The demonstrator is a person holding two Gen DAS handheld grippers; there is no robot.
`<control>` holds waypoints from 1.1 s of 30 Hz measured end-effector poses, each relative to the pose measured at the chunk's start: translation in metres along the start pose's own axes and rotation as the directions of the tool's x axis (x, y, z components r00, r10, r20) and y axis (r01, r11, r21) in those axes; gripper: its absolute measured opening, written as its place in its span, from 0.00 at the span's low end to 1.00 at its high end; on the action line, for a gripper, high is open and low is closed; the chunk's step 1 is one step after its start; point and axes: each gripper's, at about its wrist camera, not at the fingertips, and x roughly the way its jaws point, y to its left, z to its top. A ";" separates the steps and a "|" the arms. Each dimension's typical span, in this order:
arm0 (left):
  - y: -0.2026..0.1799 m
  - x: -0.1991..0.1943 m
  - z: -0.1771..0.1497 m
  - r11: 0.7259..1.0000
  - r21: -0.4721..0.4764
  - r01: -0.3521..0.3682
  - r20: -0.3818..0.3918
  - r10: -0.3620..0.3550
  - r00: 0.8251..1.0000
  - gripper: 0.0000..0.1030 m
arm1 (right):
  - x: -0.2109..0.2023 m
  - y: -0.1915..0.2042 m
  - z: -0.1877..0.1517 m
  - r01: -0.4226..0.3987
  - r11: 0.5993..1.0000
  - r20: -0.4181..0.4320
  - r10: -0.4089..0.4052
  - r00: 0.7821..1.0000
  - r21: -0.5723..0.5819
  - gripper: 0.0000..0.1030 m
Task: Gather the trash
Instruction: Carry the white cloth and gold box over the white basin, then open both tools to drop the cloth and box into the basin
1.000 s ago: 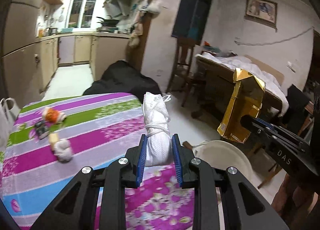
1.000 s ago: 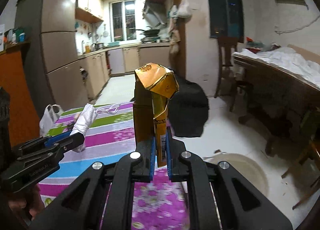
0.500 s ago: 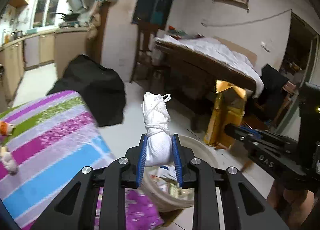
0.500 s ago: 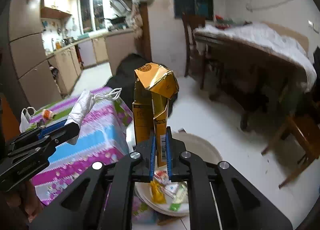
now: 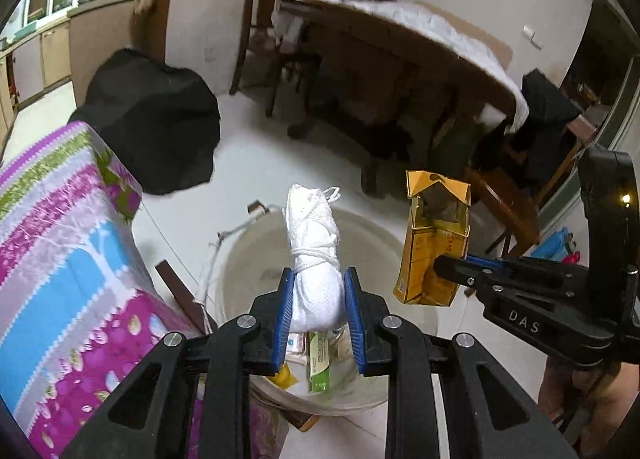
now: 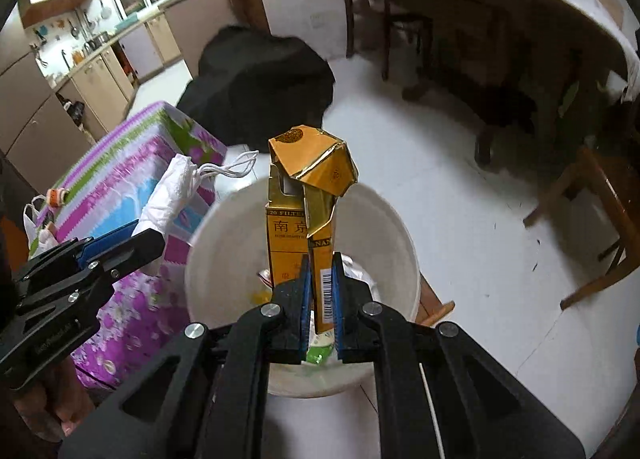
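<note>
Both grippers have swung off the striped tablecloth point(image 5: 60, 243) and now hang over the white bucket point(image 5: 256, 255) on the floor; a second ago they were above the table with the bin only at the frame edge. Left gripper point(image 5: 316, 319) stays clamped on the white mask point(image 5: 314, 259), rolled up and tied with its own ear loops, held upright directly above the bucket mouth. Right gripper point(image 6: 320, 291) stays clamped on the crumpled gold cigarette pack point(image 6: 308, 203), flap bent open, also upright over the bucket opening. From the left wrist view the pack sits just beside the mask, slightly toward the bucket's far-right rim. Bucket already holds wrappers, including a green packet point(image 5: 318, 363) and something yellow. Carry phase looks finished; drop not yet done. Likely next: open both sets of jaws and let the items fall. More trash remains on the table, small orange item point(image 6: 56, 195) visible, so task is probably mid-way.
</note>
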 end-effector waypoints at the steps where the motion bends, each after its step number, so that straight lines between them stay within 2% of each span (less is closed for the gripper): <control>1: 0.000 0.007 -0.001 1.000 0.003 -0.006 -0.012 0.006 1.000 0.25 | 0.003 -0.003 -0.001 -0.001 1.000 -0.007 0.001 1.000 0.002 0.07; 6: 0.003 0.036 -0.012 1.000 0.007 -0.015 -0.054 0.015 0.998 0.25 | 0.013 -0.019 -0.003 -0.006 1.000 -0.036 0.007 0.999 0.013 0.07; 11: 0.000 0.048 -0.014 1.000 0.022 -0.017 -0.062 0.019 0.998 0.25 | 0.021 -0.026 -0.004 -0.012 1.000 -0.052 0.013 0.999 0.014 0.07; 27: -0.005 0.049 -0.014 0.998 0.037 -0.043 -0.057 0.045 0.997 0.25 | 0.027 -0.031 -0.005 -0.021 1.000 -0.053 0.022 0.998 0.020 0.08; 29: -0.006 0.048 -0.014 0.998 0.044 -0.054 -0.056 0.057 0.997 0.29 | 0.027 -0.031 -0.005 -0.022 1.000 -0.049 0.023 0.999 0.022 0.09; 30: -0.007 0.049 -0.014 0.997 0.046 -0.054 -0.058 0.057 0.997 0.37 | 0.027 -0.033 -0.005 -0.024 0.999 -0.049 0.025 0.998 0.025 0.10; 31: -0.006 0.049 -0.015 0.997 0.049 -0.059 -0.057 0.061 0.996 0.49 | 0.027 -0.034 -0.005 -0.024 0.999 -0.044 0.026 0.999 0.030 0.17; 33: -0.006 0.048 -0.015 0.996 0.049 -0.071 -0.046 0.073 0.996 0.58 | 0.025 -0.037 -0.005 -0.025 0.999 -0.032 0.026 0.999 0.040 0.23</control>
